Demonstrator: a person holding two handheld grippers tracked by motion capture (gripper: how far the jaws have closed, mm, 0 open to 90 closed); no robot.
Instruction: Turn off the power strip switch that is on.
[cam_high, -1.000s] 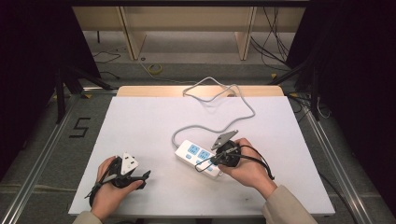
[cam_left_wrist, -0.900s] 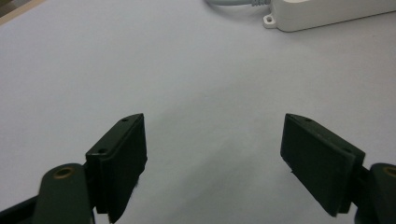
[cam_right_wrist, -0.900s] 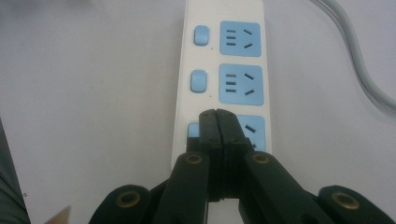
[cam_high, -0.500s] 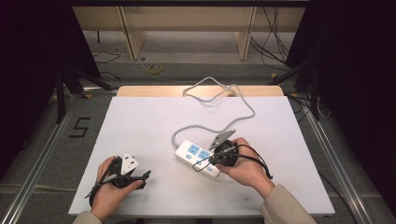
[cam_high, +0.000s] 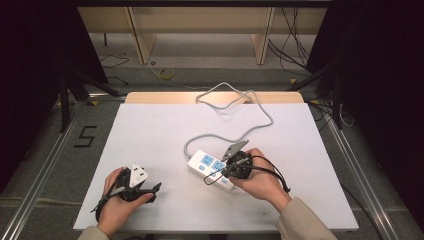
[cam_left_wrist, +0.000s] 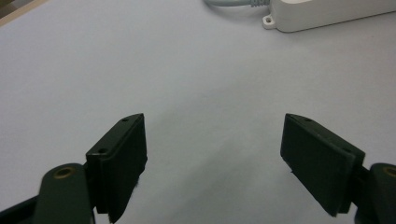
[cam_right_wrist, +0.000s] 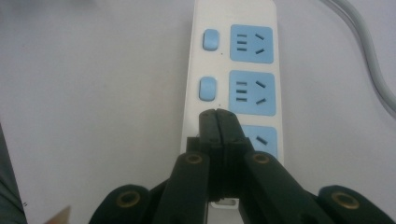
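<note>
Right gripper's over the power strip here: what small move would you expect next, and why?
Probably a short press down: the right gripper, jaws shut, points at the third switch position on the power strip, just below the second blue switch. The left gripper rests open, apart.

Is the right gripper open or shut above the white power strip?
Shut: the right gripper has its black jaws pressed together, empty, over the white power strip.

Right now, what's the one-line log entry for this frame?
right gripper: shut, tips over power strip by third switch | left gripper: open, empty, over table | cord: trails away
</note>
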